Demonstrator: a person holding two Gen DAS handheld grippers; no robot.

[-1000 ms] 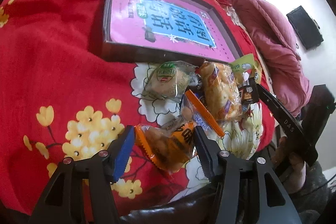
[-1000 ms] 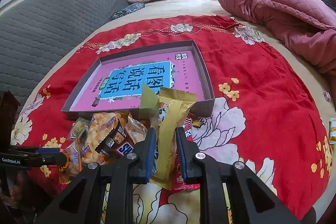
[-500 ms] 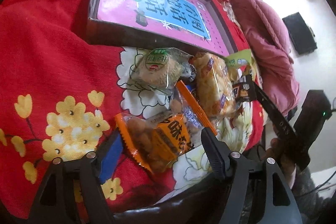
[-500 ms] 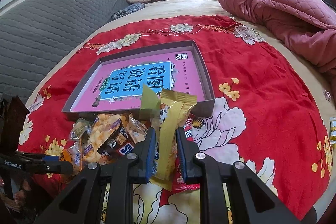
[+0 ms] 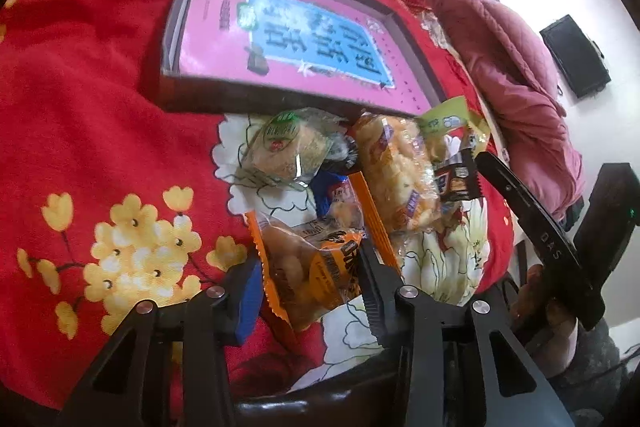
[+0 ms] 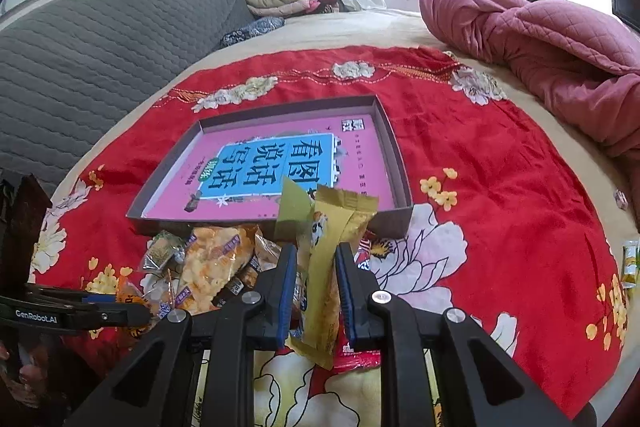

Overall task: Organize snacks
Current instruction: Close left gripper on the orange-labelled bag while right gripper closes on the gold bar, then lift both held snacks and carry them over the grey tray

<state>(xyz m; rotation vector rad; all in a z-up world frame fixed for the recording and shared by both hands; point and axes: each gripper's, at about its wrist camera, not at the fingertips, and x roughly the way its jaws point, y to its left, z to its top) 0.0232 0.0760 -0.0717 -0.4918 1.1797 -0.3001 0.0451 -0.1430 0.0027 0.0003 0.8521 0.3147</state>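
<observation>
Crowding the tray's (image 6: 400, 217) near wall, loose snack packets (image 6: 212, 259) pile up

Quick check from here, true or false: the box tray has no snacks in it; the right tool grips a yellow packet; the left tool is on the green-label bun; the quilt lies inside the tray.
1. The tray holds no snacks. True.
2. The right tool grips the yellow packet. True.
3. The left tool is on the green-label bun. False: its fingers flank the orange packet.
4. The pink quilt lies in the tray. False: it is on the bed beyond.
</observation>
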